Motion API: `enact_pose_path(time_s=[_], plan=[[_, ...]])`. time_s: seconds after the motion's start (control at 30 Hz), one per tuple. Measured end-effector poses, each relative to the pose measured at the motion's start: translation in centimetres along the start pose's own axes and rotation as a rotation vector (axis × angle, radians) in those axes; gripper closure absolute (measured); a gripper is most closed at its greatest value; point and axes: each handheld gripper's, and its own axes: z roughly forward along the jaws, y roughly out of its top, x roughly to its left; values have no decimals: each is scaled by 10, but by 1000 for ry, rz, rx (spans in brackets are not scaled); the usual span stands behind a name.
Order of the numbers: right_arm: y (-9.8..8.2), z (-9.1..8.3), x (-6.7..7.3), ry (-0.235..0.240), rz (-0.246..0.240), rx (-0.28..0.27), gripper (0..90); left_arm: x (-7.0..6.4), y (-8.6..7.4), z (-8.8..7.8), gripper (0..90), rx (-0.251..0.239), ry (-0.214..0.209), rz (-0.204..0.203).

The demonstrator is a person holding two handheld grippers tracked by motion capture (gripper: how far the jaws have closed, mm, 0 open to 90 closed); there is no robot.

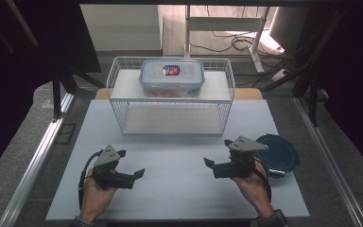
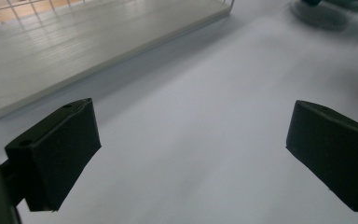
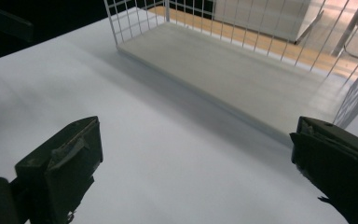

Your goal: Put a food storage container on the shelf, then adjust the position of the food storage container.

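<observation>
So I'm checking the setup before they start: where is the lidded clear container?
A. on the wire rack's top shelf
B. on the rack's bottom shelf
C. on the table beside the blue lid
A: the lidded clear container sits on the top shelf of the wire rack.

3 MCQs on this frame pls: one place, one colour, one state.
1. Where is the lidded container?
A. on the wire rack's upper shelf
B. on the table by the left hand-held gripper
C. in the right hand-held gripper

2. What colour is the round lid at the table's right edge?
A. red
B. dark blue
C. yellow

3. How do the left hand-held gripper's jaws stand?
A. shut on the round lid
B. shut on nothing
C. open, nothing between them

Answers: 1 A, it sits atop the wire rack. 2 B, dark blue in the high view. 3 C, bare table shows between the jaws.
</observation>
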Motion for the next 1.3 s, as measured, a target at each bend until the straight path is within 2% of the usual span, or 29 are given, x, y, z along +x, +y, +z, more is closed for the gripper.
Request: enact_pose_path(time_s=[0.07, 0.2, 0.33, 0.4, 0.47, 0.57, 0.63, 0.87, 1.0, 1.07, 1.2, 1.3], plan=[[-6, 0, 1, -1, 5, 3, 22, -1, -7, 0, 25, 5, 2, 2], [-18, 0, 6, 6, 15, -2, 23, 1, -22, 2, 20, -2, -27, -42], [-32, 0, 9, 17, -2, 14, 31, 0, -35, 1, 18, -8, -9, -23], [-40, 1, 9, 30, 14, 31, 31, 1, -39, -1, 15, -12, -12, -24], [-47, 2, 8, 40, 34, 47, 31, 1, -42, -2, 14, -8, 5, -21], [-55, 5, 8, 34, 26, 85, 31, 1, -44, -3, 12, -4, 20, -18], [-55, 6, 7, 25, 20, 89, 31, 2, -45, -2, 12, -3, 22, -18], [-56, 6, 2, 11, 44, 105, 20, 0, -44, 1, 12, 11, 23, -4], [-52, 7, 0, -7, 58, 139, 12, -1, -44, 0, 12, 10, 20, 7], [-49, 4, -2, -5, 71, 136, 11, -1, -43, -1, 13, 4, 22, 15], [-40, -4, -11, -9, 79, 156, 11, -1, -44, 1, 13, 15, 15, 10], [-36, -11, -21, -35, 78, 196, 74, -2, -44, 1, 14, 13, 14, 12]])
